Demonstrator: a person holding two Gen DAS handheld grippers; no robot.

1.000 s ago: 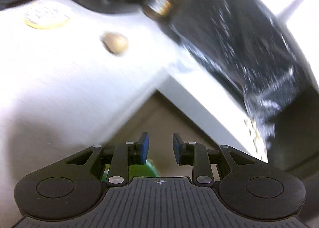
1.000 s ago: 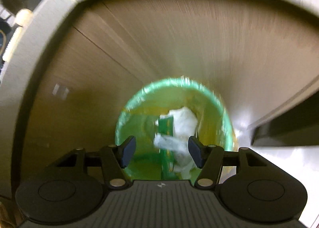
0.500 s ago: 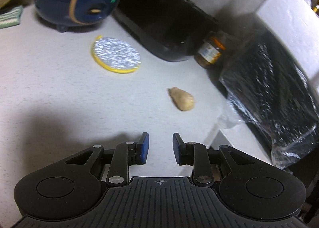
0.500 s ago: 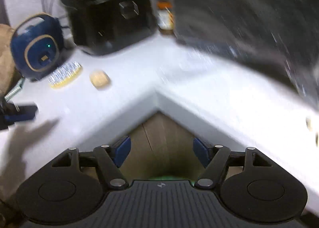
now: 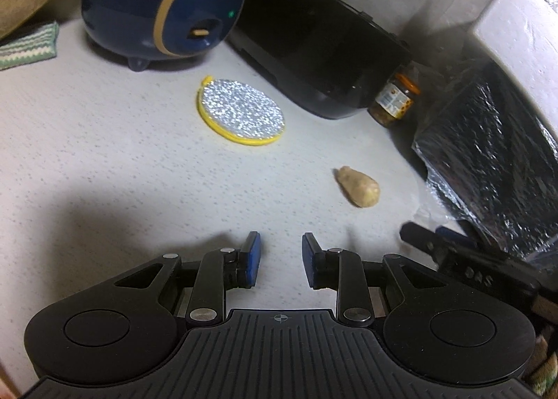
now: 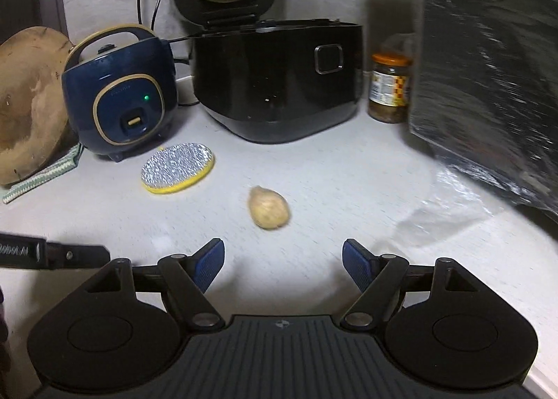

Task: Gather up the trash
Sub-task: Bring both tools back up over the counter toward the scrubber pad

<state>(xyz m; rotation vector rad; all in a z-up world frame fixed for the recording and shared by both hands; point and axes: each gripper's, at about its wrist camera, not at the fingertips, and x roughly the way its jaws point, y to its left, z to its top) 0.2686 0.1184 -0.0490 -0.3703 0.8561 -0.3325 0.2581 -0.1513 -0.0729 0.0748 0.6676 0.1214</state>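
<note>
Right wrist view puts the small tan, lumpy, egg-shaped scrap (image 6: 268, 207) at about twelve o'clock from my right claw (image 6: 283, 261), a little left of centre, lying alone on the pale speckled table (image 6: 331, 183). It is apart from everything: the round silver scrubber with a yellow rim (image 6: 177, 167) sits near it at ten o'clock, the black rice cooker with its lid up (image 6: 275, 82) stands farther back, and the crinkled black plastic bag (image 6: 488, 78) lies off at two o'clock.

I judge the scrap light and fairly firm, with a dull, rough skin that should not slip; whether it crumbles under pressure I cannot tell. Its long axis runs away from me, so I would take it across the narrow middle, a pad on each flank.

My right claw is empty and its jaws are opening, the gap already wider than the scrap, touching nothing.

From the left wrist view the same scrap (image 5: 358, 186) lies at one o'clock from my left claw (image 5: 281, 258). That claw stands only partly open with nothing between its blue pads (image 5: 253, 259), poised above bare table.
</note>
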